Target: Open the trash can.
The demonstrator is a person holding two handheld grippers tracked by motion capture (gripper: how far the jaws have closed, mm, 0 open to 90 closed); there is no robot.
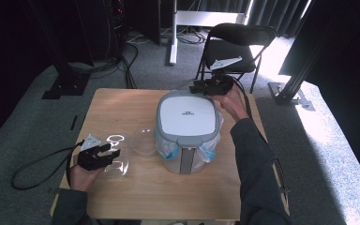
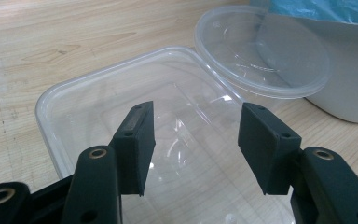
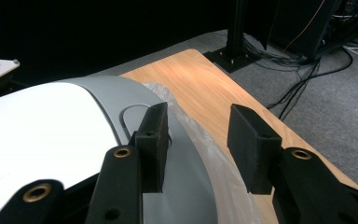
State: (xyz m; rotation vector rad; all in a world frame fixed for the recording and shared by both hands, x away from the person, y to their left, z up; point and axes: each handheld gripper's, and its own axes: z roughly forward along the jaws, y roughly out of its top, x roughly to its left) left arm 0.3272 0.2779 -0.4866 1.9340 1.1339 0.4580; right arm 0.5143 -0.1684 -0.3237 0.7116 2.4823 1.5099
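From the high view, we saw the bin point(image 1: 186, 115) standing on the surface point(image 1: 145, 197), white lid down and a blue bag hanging under its grey rim. The right gripper point(image 1: 201, 86) sat at the bin's far edge, the hand behind it. The left gripper point(image 1: 105, 152) lay well to the left of the bin, over a clear tub point(image 1: 122, 140). A round clear lid point(image 1: 143, 140) rested between tub and bin, just beside the bin's left wall. A chair point(image 1: 239, 47) stood beyond the bin, off the surface.

In the left gripper view, the jaws of the left gripper point(image 2: 196, 140) were spread wide above the open tub point(image 2: 74, 107), pinching nothing. The round lid point(image 2: 261, 56) lay past the tub, its far edge against the bin point(image 2: 345, 70).

In the right gripper view, the right gripper point(image 3: 198, 140) straddled the bin's point(image 3: 51, 130) rim: one jaw lay on the grey top beside a shallow recess, the other hung outside past the crumpled bag point(image 3: 205, 149). We read those jaws as pinching the bin's rim, though the contact of the outer pad was hard to see.
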